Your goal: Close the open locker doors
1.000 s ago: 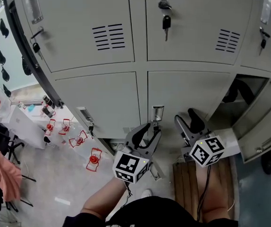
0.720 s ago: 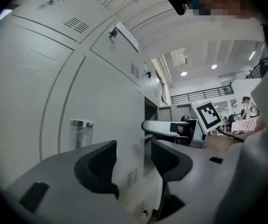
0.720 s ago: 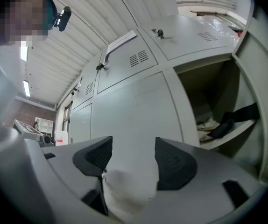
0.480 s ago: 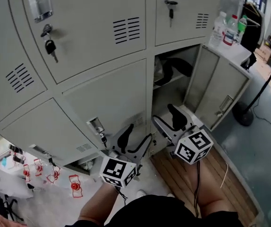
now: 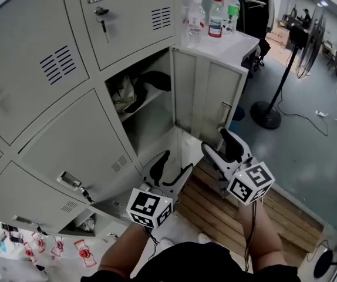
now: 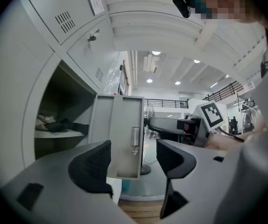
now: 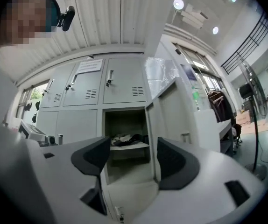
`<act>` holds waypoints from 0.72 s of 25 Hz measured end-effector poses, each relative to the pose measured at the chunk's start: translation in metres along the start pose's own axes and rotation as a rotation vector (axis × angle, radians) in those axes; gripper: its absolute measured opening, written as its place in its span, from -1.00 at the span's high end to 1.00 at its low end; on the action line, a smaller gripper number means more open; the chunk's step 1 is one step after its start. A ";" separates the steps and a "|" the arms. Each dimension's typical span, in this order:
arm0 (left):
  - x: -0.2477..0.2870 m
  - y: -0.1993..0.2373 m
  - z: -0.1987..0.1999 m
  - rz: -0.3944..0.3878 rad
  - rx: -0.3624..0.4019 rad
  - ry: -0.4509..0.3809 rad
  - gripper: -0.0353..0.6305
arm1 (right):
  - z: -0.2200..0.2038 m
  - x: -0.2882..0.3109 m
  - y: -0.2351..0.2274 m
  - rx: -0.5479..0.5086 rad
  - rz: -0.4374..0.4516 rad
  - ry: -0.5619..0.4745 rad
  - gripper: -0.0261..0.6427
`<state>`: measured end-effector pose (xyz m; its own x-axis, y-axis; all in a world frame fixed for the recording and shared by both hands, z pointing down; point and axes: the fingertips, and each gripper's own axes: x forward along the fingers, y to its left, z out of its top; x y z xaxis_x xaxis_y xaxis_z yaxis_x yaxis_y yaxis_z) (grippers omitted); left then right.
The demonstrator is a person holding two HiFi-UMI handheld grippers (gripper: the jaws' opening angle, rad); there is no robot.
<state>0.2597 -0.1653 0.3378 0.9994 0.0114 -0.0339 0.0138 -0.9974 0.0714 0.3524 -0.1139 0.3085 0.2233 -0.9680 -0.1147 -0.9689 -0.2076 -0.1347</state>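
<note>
The left tool (image 5: 173, 164) has its jaws spread, having just been opening, and nothing sits between its pads; through the gap its own view shows only the open locker door (image 6: 117, 139) farther off, untouched. The right tool (image 5: 215, 143), just beside it, is likewise spread after opening, and it holds nothing, with the open compartment (image 7: 124, 125) showing beyond it. Both tools point roughly level at the lower row of the locker bank (image 5: 51, 69). The door stands swung out wide on the compartment's right edge, its latch on the free edge. Inside, a shelf (image 5: 138, 104) carries a dark bundle (image 5: 142, 84), perhaps clothing or a bag. The neighbouring doors are shut, and a key (image 5: 103, 20) hangs in one. Beyond the open door a white desk (image 5: 245, 40) bears bottles (image 5: 215, 16) near its locker-side edge. A slatted wooden platform (image 5: 245, 210) lies under the tools.
</note>
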 end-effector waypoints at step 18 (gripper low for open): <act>0.093 -0.054 -0.012 0.073 -0.001 0.021 -0.04 | -0.015 -0.014 -0.127 0.061 0.033 0.058 0.12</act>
<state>0.3524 -0.1097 0.3426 0.9982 -0.0595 -0.0075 -0.0587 -0.9956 0.0735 0.4707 -0.0765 0.3418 0.1829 -0.9811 -0.0633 -0.9670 -0.1679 -0.1916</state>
